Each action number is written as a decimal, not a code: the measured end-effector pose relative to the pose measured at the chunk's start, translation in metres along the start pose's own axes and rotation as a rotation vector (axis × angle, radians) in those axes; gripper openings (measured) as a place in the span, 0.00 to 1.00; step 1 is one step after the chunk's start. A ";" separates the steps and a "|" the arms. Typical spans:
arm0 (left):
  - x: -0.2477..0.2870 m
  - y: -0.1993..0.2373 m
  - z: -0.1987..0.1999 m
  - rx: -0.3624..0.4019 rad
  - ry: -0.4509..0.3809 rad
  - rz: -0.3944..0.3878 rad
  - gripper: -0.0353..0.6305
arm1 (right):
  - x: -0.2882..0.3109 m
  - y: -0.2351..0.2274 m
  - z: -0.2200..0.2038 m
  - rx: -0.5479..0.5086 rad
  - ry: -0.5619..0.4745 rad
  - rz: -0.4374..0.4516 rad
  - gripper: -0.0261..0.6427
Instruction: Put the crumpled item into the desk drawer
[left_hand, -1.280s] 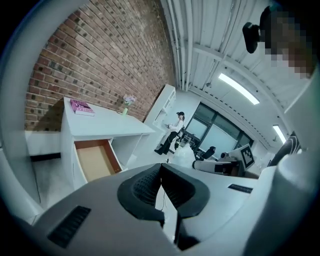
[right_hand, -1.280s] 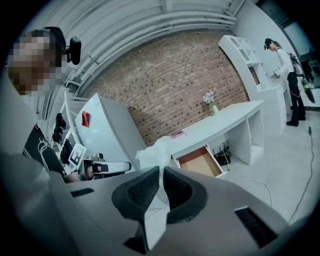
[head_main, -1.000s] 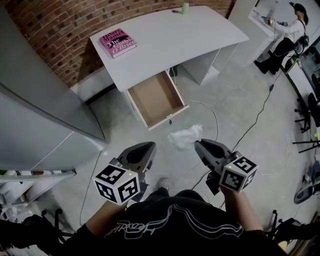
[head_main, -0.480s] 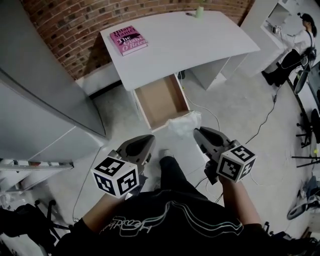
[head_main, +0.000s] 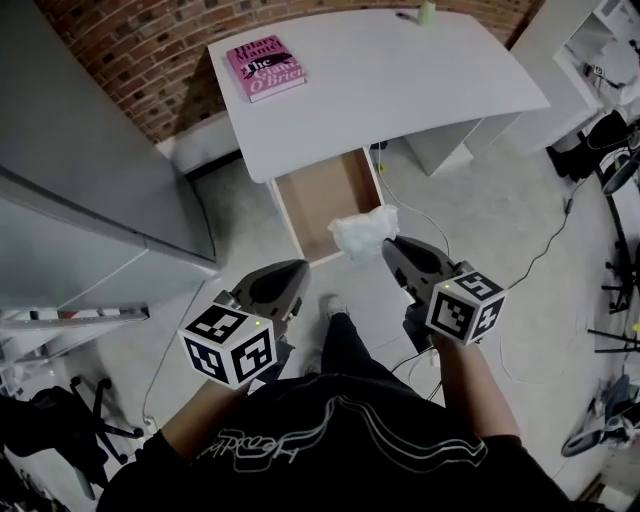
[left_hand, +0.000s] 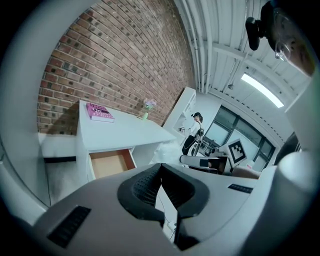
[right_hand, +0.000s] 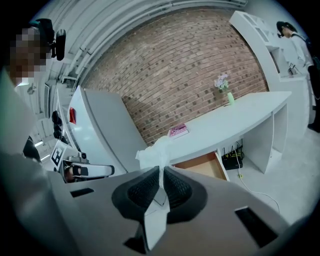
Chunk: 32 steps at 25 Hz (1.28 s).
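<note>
Crumpled item (head_main: 362, 232), white, which we hold pinched between the clamped jaws of our right gripper (head_main: 392, 247), bunching just past their tips, open desk drawer (head_main: 315, 195) ahead and below; left gripper (head_main: 292, 272) jaws together, empty, farther off.

Red brick wall (head_main: 140, 55) is running behind the white desk (head_main: 400, 80), grey concrete floor (head_main: 480, 220) is spreading below, a tall grey cabinet (head_main: 90, 200) is standing left, strip light (left_hand: 262, 90) glowing overhead.
</note>
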<state>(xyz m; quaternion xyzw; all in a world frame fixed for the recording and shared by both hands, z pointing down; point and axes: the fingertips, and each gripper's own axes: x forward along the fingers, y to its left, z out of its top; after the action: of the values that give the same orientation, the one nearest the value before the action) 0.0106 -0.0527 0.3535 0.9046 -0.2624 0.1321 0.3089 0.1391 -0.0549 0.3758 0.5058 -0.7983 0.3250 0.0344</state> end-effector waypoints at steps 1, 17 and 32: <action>0.006 0.004 0.002 -0.006 0.004 0.007 0.09 | 0.007 -0.008 0.001 0.005 0.011 0.002 0.12; 0.082 0.095 0.007 -0.132 0.058 0.125 0.09 | 0.145 -0.116 -0.018 0.028 0.236 0.028 0.12; 0.111 0.158 -0.025 -0.246 0.099 0.201 0.09 | 0.249 -0.188 -0.109 0.003 0.484 0.014 0.12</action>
<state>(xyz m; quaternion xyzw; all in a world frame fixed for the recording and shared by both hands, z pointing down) 0.0127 -0.1869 0.4948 0.8215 -0.3502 0.1736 0.4152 0.1448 -0.2420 0.6483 0.4078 -0.7697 0.4382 0.2218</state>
